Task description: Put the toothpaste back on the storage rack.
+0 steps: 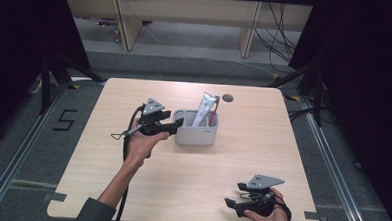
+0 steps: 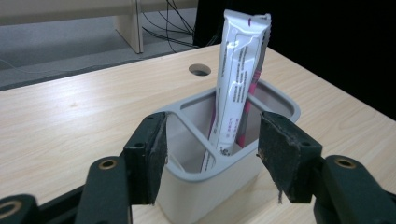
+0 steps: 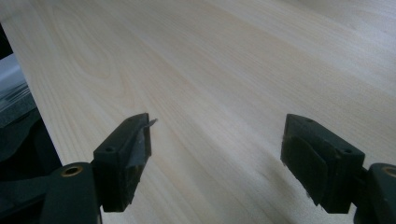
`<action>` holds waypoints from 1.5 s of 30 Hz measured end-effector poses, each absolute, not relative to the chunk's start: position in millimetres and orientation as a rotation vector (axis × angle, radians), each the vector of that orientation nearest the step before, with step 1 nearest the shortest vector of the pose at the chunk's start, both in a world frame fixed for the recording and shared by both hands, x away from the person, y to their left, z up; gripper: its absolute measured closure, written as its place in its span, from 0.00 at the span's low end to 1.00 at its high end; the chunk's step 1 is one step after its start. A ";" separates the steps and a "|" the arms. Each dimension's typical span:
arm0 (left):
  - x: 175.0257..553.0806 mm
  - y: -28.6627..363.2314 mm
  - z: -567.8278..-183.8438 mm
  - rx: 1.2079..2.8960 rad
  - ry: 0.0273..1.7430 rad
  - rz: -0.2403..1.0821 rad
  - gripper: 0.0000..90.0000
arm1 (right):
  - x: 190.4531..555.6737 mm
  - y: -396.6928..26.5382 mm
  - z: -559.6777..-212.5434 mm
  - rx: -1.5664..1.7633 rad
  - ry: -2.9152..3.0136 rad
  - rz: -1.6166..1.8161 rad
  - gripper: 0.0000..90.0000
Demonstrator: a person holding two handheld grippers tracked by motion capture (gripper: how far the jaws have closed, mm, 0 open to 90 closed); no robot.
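Beside grey caddy, left claw open, empty; toothpaste tube inside.

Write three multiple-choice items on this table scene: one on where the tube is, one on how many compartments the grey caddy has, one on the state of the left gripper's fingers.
1. Where does the white tube stand?
A. Flat on the table
B. In the far compartment of the grey caddy
C. Between the right gripper's fingers

2. How many compartments does the caddy have?
A. Two
B. Four
C. One

3. How do the fingers of the left gripper stand?
A. Shut on the tube
B. Clamped on the table edge
C. Apart, either side of the caddy's near end

Answers:
1. B: the tube leans upright behind the divider.
2. A: one divider splits the caddy into two.
3. C: gaps show between each pad and the caddy wall.
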State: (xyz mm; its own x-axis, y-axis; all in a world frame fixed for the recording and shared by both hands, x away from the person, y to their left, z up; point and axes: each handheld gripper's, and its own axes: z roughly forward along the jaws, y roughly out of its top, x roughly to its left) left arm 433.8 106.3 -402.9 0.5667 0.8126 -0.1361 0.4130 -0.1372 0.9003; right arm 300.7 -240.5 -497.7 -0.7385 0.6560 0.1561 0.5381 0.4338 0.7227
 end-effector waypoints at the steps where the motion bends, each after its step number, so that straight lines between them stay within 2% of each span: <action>1: 432.9 107.4 -403.5 1.758 1.014 0.478 0.46 | 300.7 -240.4 -497.8 1.063 2.532 1.192 0.28; 45: 386.5 143.5 -429.8 1.797 1.020 0.422 0.37 | 300.5 -240.8 -497.5 1.068 2.536 1.205 0.28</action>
State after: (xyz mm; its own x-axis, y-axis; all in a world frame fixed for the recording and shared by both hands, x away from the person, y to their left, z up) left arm 386.5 143.5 -429.8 0.5857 0.7952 -0.1569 0.4514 -0.1592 0.8780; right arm 300.5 -240.8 -497.5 -0.7391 0.6523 0.1683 0.5425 0.4282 0.7227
